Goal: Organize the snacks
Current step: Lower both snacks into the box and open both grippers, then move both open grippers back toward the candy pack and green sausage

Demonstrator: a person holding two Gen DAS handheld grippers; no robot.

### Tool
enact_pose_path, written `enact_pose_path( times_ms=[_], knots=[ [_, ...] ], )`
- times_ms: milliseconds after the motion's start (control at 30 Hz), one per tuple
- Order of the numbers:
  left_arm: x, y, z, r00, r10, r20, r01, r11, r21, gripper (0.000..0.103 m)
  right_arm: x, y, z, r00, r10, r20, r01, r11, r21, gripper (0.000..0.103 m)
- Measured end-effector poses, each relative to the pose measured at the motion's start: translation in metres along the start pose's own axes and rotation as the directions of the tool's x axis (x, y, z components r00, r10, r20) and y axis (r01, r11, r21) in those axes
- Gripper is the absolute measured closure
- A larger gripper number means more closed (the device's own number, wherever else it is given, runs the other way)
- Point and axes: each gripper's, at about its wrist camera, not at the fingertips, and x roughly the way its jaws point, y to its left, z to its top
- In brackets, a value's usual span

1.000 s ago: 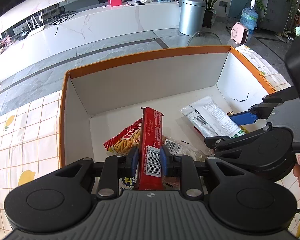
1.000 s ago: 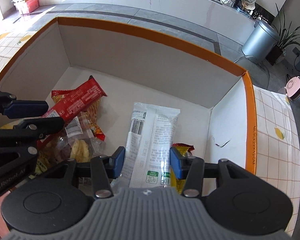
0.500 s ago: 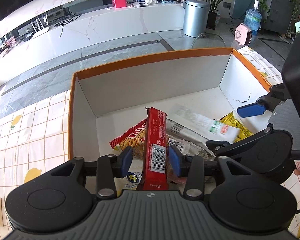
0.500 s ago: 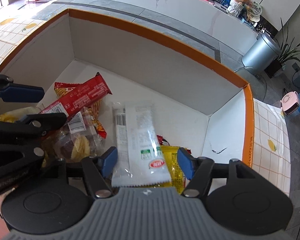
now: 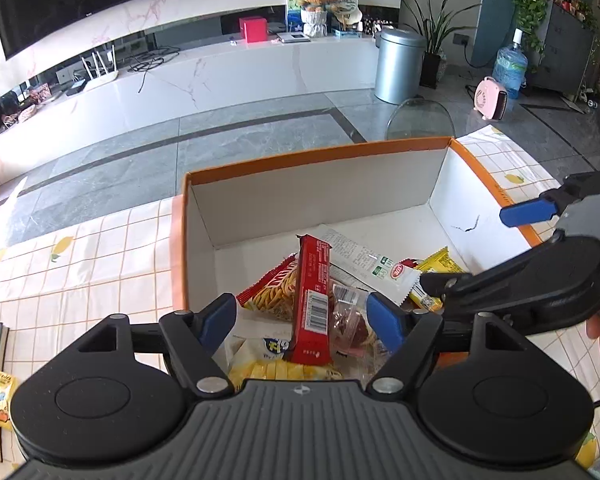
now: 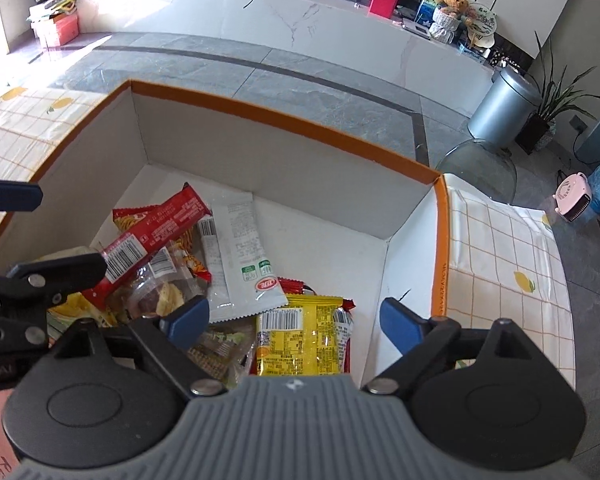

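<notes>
Now both grippers hung wide above the orange-rimmed box (image 5: pixel 380 151), and nothing was in either one!

Jaws on the left gripper (image 5: pixel 302 316) and the right gripper (image 6: pixel 296 318) had just been opening, each clear of the snacks. A red bar (image 5: pixel 312 300) with a white barcode label leaned upright on the noodle-print packet (image 5: pixel 274 288); a white sachet (image 6: pixel 240 256) with a red oval logo and green marks lay beside it, its print too small to read. Below sat a yellow packet (image 6: pixel 300 340), barcode up.
</notes>
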Motion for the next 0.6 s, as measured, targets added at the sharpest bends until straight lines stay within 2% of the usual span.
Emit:
enact_pose_path(
  times_ms=[233,400,600],
  knots=[
    [-0.041,0.001,-0.026,0.998,0.006,0.064,-0.004,1.000,-0.022,0.015,-0.051,0.001,-0.023,0.992,0.023,0.127,-0.029,0.998,0.048,0.007],
    [-0.065,0.002,-0.051,0.997,0.041,0.059,-0.039,0.998,-0.044,0.015,-0.087,0.006,-0.053,0.977,0.043,0.210,-0.059,0.996,0.072,0.004],
    [-0.098,0.001,-0.079,0.995,0.020,0.096,-0.011,0.996,-0.092,0.015,-0.121,0.013,-0.094,0.960,0.062,0.274,-0.092,0.991,0.100,0.004]
  ],
)
